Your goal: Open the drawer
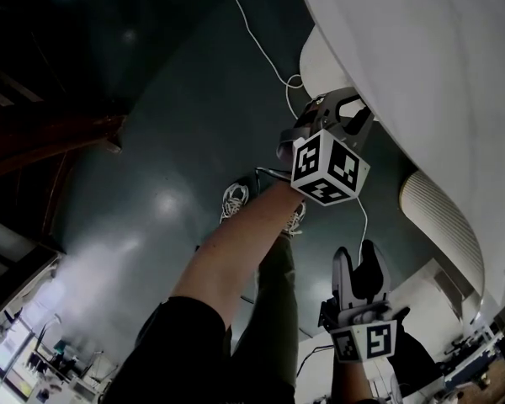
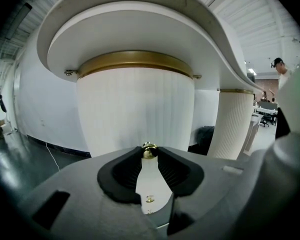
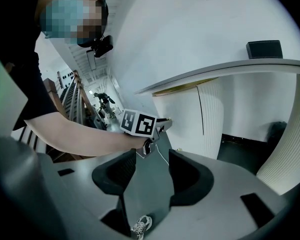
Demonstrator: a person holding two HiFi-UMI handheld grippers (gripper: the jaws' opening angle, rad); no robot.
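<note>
We see the left gripper (image 2: 149, 156) with its jaws narrowed onto one small round brass knob (image 2: 149, 151), pads pressing it from both sides. The knob sits on the drawer (image 2: 135, 109), a rounded white front with fine vertical ribs, tucked under the overhanging bench (image 2: 140, 19), whose smooth white top curves around it. One brass band (image 2: 135, 61) rings the top of the drawer, with two small metal fittings at its ends. A second ribbed white column (image 2: 235, 121) stands well to the right, topped by its own brass ring, and a dark lump (image 2: 206, 134) lies on the floor between the two.

The right gripper (image 1: 358, 259) hangs lower and nearer to us, well apart from the drawer, its jaws wide with nothing between them. Below, the floor (image 1: 151, 141) is dark and glossy, and we count two sneakers (image 1: 234, 200) on it. One thin white cable (image 1: 257, 40) trails across the floor towards the bench.
</note>
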